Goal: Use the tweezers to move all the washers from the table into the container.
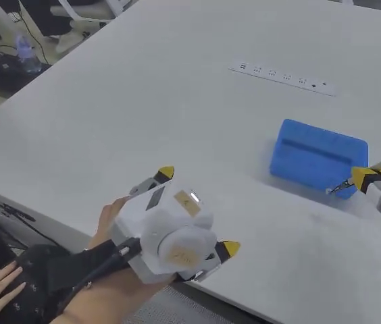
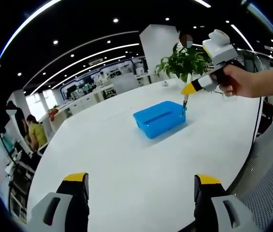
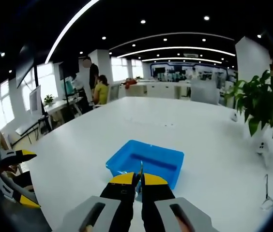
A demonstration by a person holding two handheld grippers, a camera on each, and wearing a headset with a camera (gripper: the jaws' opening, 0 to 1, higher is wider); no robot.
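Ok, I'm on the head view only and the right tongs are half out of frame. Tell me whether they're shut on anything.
Observer: The right tongs are shut on the tweezers, which stick out forward between them.
Operator: Now give me where the tweezer points sit.
Observer: In the left gripper view they point down at the corner of the blue container nearest the right tongs. Whether they are inside the rim, I cannot tell.
Operator: Check the container for washers.
Observer: The right gripper view looks into it. The top is open and the floor shows a darker strip. Anything as small as a washer I cannot tell.
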